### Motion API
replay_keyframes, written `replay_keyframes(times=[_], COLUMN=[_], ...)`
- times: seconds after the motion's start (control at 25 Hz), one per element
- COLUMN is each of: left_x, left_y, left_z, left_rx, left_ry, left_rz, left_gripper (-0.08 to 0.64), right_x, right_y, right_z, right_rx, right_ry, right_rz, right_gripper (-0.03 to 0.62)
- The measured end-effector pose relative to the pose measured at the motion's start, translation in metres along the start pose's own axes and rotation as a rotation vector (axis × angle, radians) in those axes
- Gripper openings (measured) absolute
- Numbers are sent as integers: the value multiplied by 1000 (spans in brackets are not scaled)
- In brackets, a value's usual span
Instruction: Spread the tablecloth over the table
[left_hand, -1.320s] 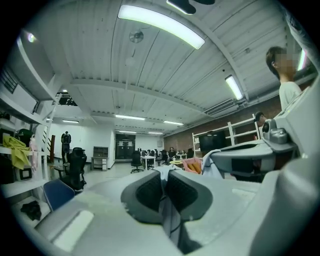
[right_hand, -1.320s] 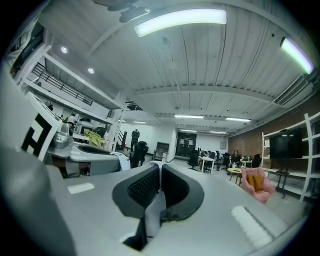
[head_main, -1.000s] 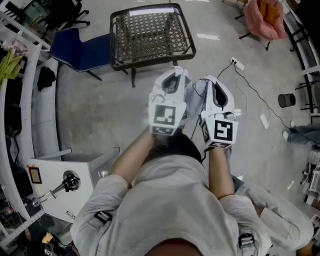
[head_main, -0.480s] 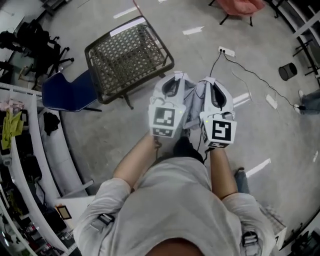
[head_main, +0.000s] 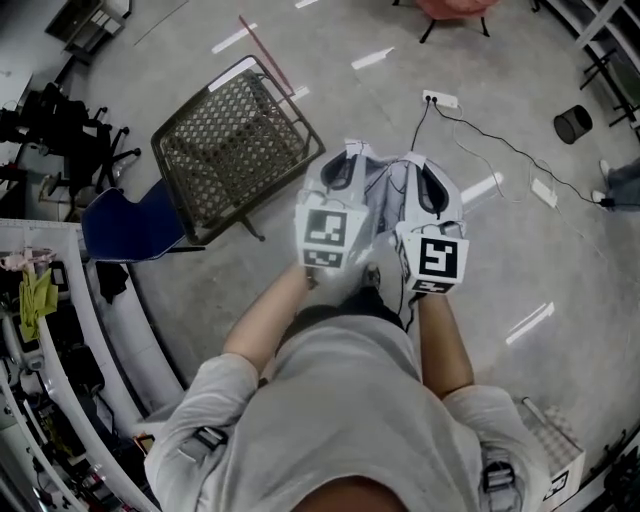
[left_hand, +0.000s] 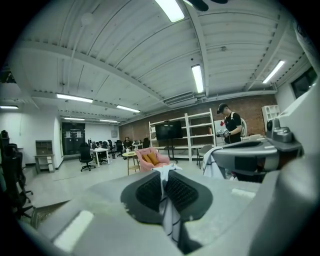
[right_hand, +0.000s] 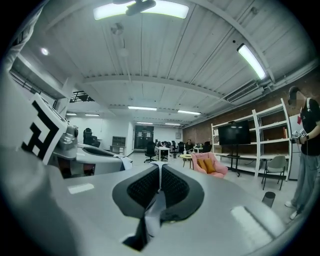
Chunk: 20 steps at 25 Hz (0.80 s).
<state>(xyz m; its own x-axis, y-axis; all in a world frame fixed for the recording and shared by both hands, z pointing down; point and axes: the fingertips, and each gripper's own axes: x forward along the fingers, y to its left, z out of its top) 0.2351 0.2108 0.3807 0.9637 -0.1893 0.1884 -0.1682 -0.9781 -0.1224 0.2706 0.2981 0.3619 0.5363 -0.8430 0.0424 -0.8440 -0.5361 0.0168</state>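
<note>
This is a big open office that is also a workroom. Long strip lights (left_hand: 198, 78) run along the ceiling. The floor (head_main: 520, 230) is bare grey concrete, and a cable (head_main: 497, 150) and a plug strip (head_main: 440, 99) lie on it. Far off stand desks (left_hand: 98, 149) with black wheeled chairs (left_hand: 85, 156). By a brick wall (left_hand: 250, 106) are tall white shelves (left_hand: 197, 125) with a big dark screen (left_hand: 170, 130). A pink armchair (left_hand: 150, 157) sits near them.

Left claw (head_main: 348, 152): clamped on cloth (left_hand: 168, 209), pointing forward.
Right claw (head_main: 418, 163): clamped on cloth, just beside the left, level.
</note>
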Motion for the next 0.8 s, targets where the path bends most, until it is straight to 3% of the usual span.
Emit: replay_keyframes(times=[0.48,0.8], left_x=[73,115], left_y=[30,84], left_z=[-15,-25], left_rx=[-30,-52], left_ry=[48,40], left_rz=[-37,-138], left_gripper=[23,23], right_x=[63,130], right_y=[-27,-3], right_z=[-22,-29], right_rx=[22,7], right_ry=[60,96], right_rz=[-31,-99], right_gripper=[8,8])
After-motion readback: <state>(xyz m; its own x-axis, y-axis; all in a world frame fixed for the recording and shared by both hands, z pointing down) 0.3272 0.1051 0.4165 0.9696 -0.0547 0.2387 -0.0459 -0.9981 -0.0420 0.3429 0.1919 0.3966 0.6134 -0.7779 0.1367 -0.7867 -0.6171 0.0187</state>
